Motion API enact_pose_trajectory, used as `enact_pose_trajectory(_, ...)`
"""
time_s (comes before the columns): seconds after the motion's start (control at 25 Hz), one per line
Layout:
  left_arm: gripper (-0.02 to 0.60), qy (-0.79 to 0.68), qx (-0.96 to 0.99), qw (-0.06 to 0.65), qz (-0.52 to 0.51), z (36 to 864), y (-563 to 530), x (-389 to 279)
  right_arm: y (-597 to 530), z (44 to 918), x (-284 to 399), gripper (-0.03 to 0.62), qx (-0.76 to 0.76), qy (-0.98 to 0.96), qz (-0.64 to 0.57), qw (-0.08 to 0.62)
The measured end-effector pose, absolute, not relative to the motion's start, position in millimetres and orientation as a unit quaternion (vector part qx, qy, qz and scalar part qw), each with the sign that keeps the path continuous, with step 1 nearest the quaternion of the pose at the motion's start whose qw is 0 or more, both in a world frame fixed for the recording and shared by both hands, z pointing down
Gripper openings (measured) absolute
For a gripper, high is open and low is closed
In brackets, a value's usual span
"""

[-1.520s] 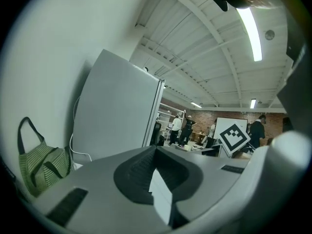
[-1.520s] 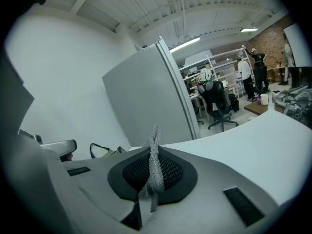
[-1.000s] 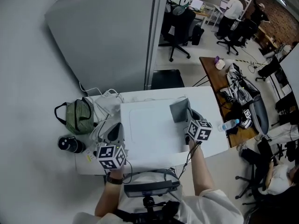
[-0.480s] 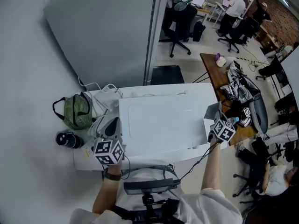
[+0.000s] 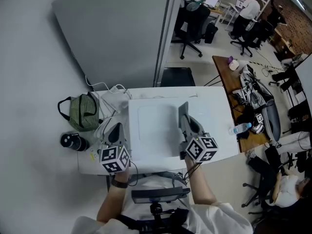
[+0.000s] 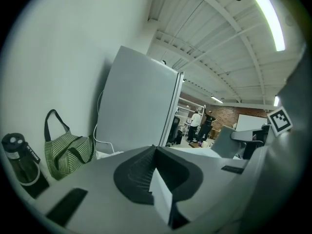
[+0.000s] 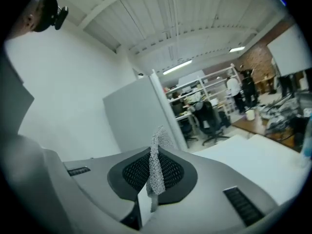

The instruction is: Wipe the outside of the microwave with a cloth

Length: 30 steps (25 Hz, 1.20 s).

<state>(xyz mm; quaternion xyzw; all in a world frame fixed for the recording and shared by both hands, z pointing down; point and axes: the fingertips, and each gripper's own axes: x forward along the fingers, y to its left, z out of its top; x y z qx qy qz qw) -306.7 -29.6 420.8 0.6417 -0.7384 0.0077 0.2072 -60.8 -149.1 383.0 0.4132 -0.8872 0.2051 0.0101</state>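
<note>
Cloth (image 7: 156,165): grey, mesh-textured, seen edge-on and pinched between the closed jaws of the right gripper (image 5: 189,126), with a crumpled tip standing up past them. It is held over the top of the white microwave (image 5: 151,133). The left gripper (image 6: 157,177) is kept by the microwave's left side, jaws together with nothing between them.
</note>
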Motion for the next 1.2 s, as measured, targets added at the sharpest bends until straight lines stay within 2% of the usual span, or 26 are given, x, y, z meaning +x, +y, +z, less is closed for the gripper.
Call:
enact_pose_trajectory(0.28,0.021,-0.774,0.592,0.225,-0.003,427,0,-347,-54,413,-254,0.028,0.229,-0.944,0.225,0.073)
enact_pose_trajectory(0.44,0.021,-0.772,0.591,0.232,-0.015,433,10,-355,-34,438,-297,0.028,0.200,-0.950,0.204,0.127)
enact_pose_trajectory(0.64,0.021,-0.766,0.598,0.234,-0.014,434,7,-355,-55,453,-262,0.028,0.249,-0.939,0.172,0.164)
enact_pose_trajectory(1.2,0.021,-0.725,0.653,0.218,0.026,428,-39,-293,-146,456,-78,0.028,0.421,-0.879,0.169,0.144)
